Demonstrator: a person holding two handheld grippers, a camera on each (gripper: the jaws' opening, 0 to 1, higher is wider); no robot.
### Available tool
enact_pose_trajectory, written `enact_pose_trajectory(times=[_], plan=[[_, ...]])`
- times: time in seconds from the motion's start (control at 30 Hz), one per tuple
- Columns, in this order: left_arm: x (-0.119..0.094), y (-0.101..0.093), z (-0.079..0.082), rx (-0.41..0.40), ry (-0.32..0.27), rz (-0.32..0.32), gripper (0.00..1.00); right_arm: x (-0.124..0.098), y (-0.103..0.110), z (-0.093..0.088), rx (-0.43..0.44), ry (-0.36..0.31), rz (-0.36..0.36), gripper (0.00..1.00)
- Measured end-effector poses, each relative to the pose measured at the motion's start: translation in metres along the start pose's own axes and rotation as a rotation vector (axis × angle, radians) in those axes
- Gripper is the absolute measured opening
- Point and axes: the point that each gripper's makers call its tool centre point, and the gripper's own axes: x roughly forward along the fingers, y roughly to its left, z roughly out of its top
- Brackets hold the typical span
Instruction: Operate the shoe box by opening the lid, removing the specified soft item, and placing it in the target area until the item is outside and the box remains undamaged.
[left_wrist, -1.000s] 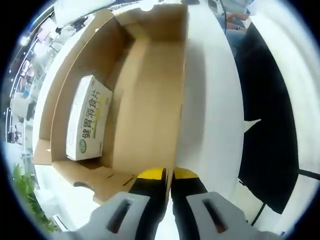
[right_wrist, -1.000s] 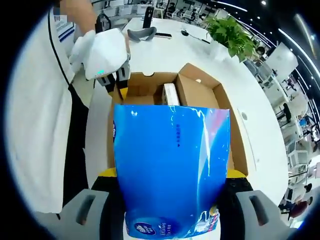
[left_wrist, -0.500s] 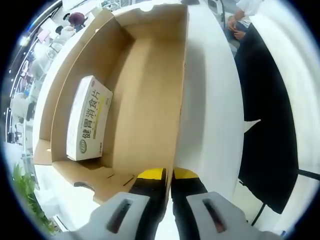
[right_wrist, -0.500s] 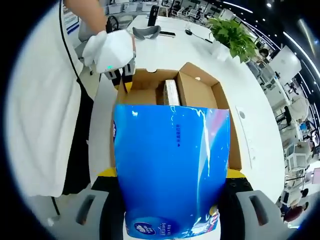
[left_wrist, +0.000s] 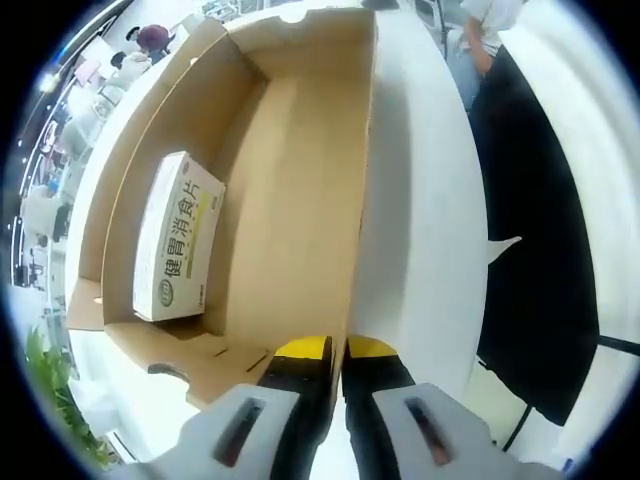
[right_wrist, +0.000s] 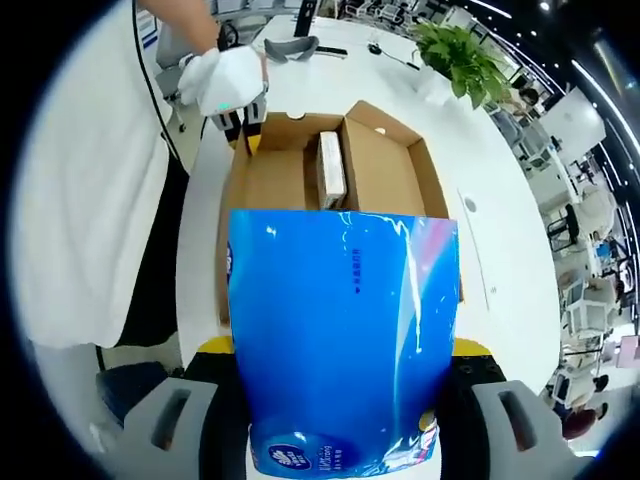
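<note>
Left gripper (left_wrist: 337, 352) clamped shut on the wall of the open brown cardboard shoe box (left_wrist: 300, 200), small white carton with green print (left_wrist: 175, 240) lying inside. Right gripper (right_wrist: 340, 350) clenched on the glossy blue soft tissue pack (right_wrist: 340, 350), lifted clear above the box over the white surface (right_wrist: 500, 230). Could tear or crease that thin wall if tugged sideways. Pack hides the right jaws' contact; target area impossible to make out.

At the left of the left gripper view, a white carton (left_wrist: 177, 238) is showing large Chinese characters, 健胃消食片. On the blue pack (right_wrist: 342, 340) in the right gripper view, the small print is staying too blurred to read.
</note>
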Motion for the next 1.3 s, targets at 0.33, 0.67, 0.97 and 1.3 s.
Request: enact_pose_trajectory(times=[0.33, 0.67, 0.97, 1.3], plan=[[0.000, 0.000, 0.000, -0.001, -0.001, 0.001, 0.04, -0.002, 0.000, -0.019, -0.026, 0.051, 0.021, 0.76], [0.000, 0.000, 0.000, -0.001, -0.002, 0.001, 0.04, -0.012, -0.003, -0.056, -0.031, 0.129, 0.029, 0.76], [0.000, 0.000, 0.000, 0.002, -0.002, -0.002, 0.03, -0.015, 0.002, -0.071, -0.059, 0.156, 0.052, 0.76], [-0.001, 0.000, 0.000, 0.001, -0.001, -0.003, 0.03, -0.007, 0.005, -0.077, -0.091, 0.151, 0.073, 0.76]])
